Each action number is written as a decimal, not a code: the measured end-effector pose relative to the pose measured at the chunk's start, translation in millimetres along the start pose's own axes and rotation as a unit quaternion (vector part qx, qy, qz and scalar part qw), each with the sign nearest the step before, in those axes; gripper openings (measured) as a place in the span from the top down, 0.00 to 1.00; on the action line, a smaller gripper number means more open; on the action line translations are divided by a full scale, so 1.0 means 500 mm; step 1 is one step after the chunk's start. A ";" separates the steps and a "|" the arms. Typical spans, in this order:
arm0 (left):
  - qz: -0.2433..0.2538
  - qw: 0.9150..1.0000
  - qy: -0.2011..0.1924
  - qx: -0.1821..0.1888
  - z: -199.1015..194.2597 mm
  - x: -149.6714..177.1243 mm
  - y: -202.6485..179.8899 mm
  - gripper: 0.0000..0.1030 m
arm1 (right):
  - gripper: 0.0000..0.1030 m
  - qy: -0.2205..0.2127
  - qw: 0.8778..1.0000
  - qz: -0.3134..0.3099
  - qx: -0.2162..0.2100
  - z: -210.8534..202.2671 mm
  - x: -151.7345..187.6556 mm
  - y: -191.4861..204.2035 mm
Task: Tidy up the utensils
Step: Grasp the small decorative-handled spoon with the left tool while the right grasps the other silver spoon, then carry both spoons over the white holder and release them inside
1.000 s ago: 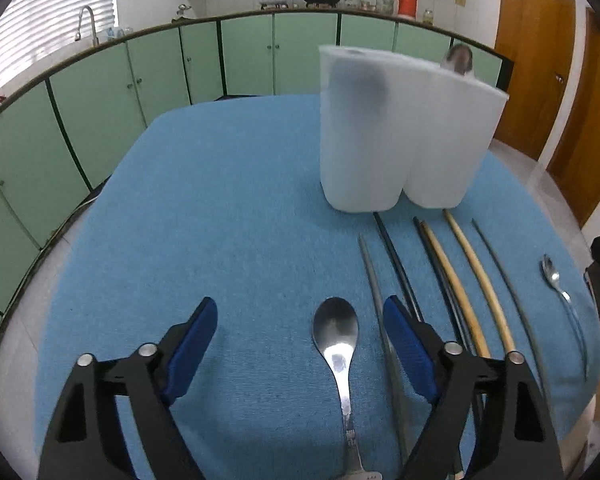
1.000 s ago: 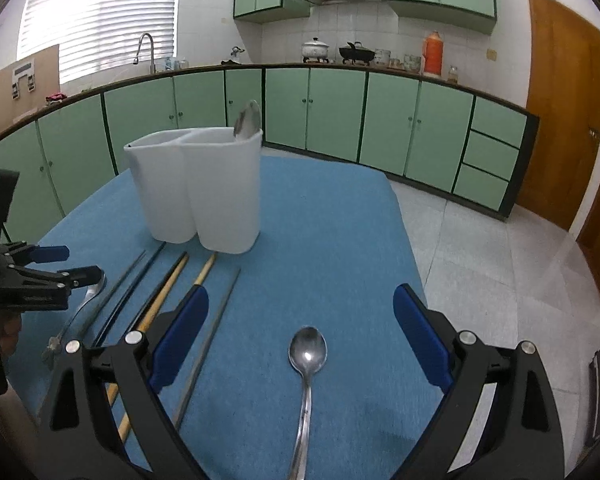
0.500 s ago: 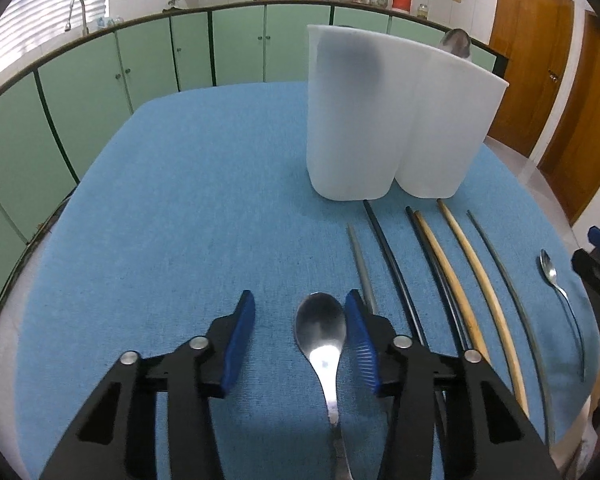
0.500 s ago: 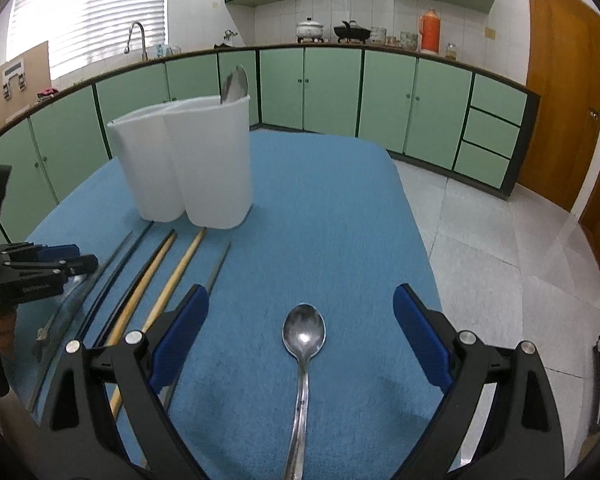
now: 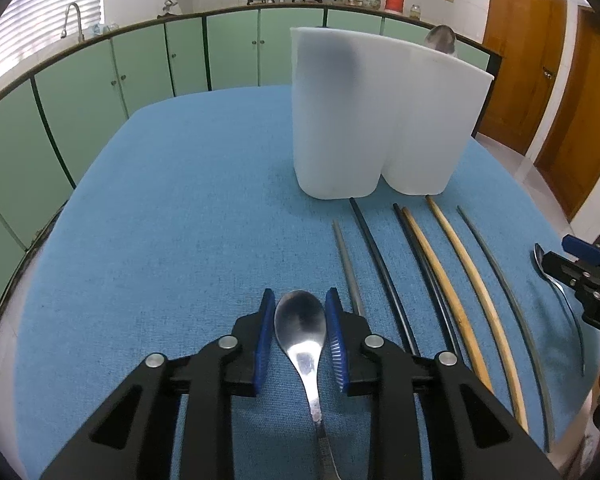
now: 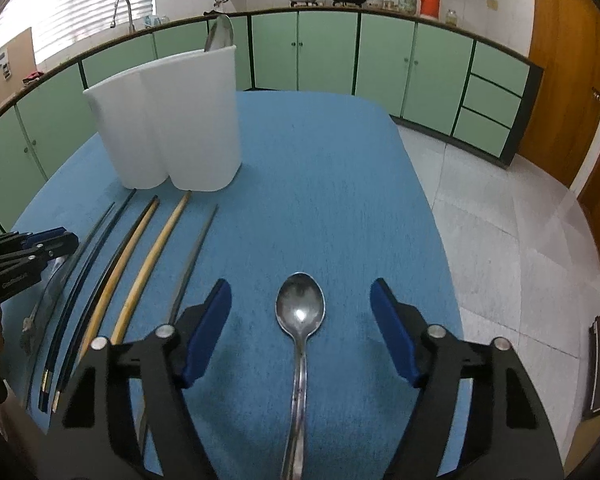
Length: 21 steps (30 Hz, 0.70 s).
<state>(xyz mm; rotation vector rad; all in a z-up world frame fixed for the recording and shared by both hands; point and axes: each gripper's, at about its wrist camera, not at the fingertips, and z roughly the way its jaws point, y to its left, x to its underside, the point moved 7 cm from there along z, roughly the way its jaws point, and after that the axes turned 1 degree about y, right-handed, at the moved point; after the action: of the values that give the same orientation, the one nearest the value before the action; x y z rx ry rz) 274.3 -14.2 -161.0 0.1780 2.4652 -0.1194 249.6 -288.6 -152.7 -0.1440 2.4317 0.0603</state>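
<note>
Steel spoon point(image 5: 300, 328), bowl pointing toward white holder point(image 5: 384, 120), handle nearest camera

Both spoon handles point(image 5: 320, 432) point(image 6: 296, 420) cut off at bottom edge; utensil in white holder point(image 5: 380, 120) mostly hidden behind wall.

Two claw-mounted fisheyes, angled down over blue table point(image 5: 180, 220), both sharing white holder point(image 6: 172, 120), chopsticks point(image 5: 460, 280)
</note>
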 end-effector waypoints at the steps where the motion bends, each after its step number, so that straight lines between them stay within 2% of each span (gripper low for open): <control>1: -0.001 1.000 -0.001 0.000 0.000 0.001 -0.003 0.75 | 0.40 0.005 1.000 0.003 -0.001 0.004 0.000 0.000; 11: -0.003 1.000 -0.007 0.003 -0.009 0.002 0.008 0.75 | 0.62 0.041 0.999 0.010 -0.006 0.034 0.016 0.006; 13: -0.004 1.000 -0.008 0.003 -0.010 0.002 0.010 0.75 | 0.73 0.042 0.999 0.010 -0.009 0.033 0.016 0.006; 18: -0.005 1.000 -0.017 0.003 -0.021 0.001 0.014 0.75 | 0.73 0.036 0.999 0.005 -0.018 0.020 0.016 0.013; 21: -0.011 0.999 -0.030 0.006 -0.034 -0.001 0.018 0.75 | 0.73 0.015 1.000 0.009 -0.024 -0.003 0.011 0.014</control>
<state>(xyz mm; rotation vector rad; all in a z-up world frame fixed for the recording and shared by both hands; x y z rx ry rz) 266.0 -3.4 -147.9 0.1517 2.4071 -0.1474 243.6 -282.3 -155.3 -0.1454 2.4631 0.1263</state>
